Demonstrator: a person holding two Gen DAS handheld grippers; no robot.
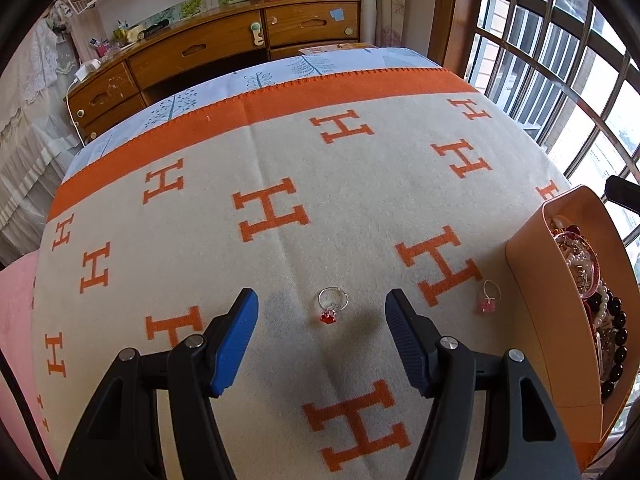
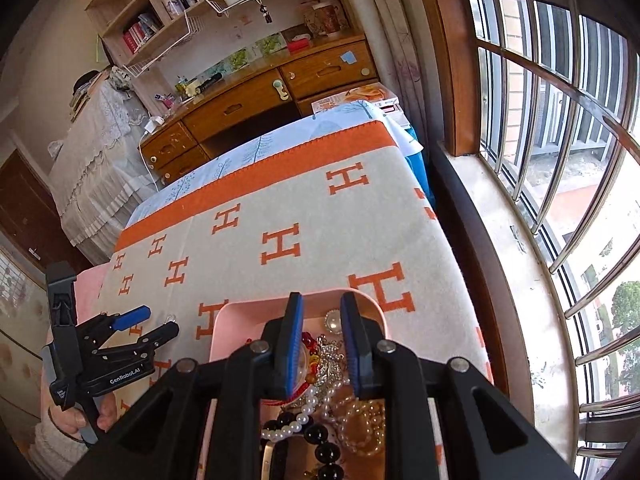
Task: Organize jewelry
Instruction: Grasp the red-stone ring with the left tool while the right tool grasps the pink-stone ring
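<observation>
Jewelry lies in two places: two rings on the blanket [image 1: 320, 208] and a heap in one pink tray [image 2: 240, 312]; the ring with the red stone [image 1: 332, 306] sits low in the middle of the left wrist frame, the ring with the pink stone [image 1: 490, 300] to its right, just beside the tray's wall at the right edge; in the tray are mixed pieces, among them a white pearl strand [image 2: 296, 420], dark beads [image 2: 324, 446] and a clear bead bracelet [image 2: 362, 426], too tangled to count; the left gripper [image 1: 322, 314] has its jaws well apart, the red-stone ring lying between the blue pads [image 1: 236, 344] with bare blanket on either side, touched by neither; in the right wrist frame this gripper shows at lower left, tilted down toward the blanket, a hand [image 2: 86, 416] wrapped round its handle; the right gripper [image 2: 318, 338] points steeply down over the tray at bottom centre, its jaws close together with a narrow gap; tray pieces show through that gap, but whether the pads press on any of them I cannot tell.
</observation>
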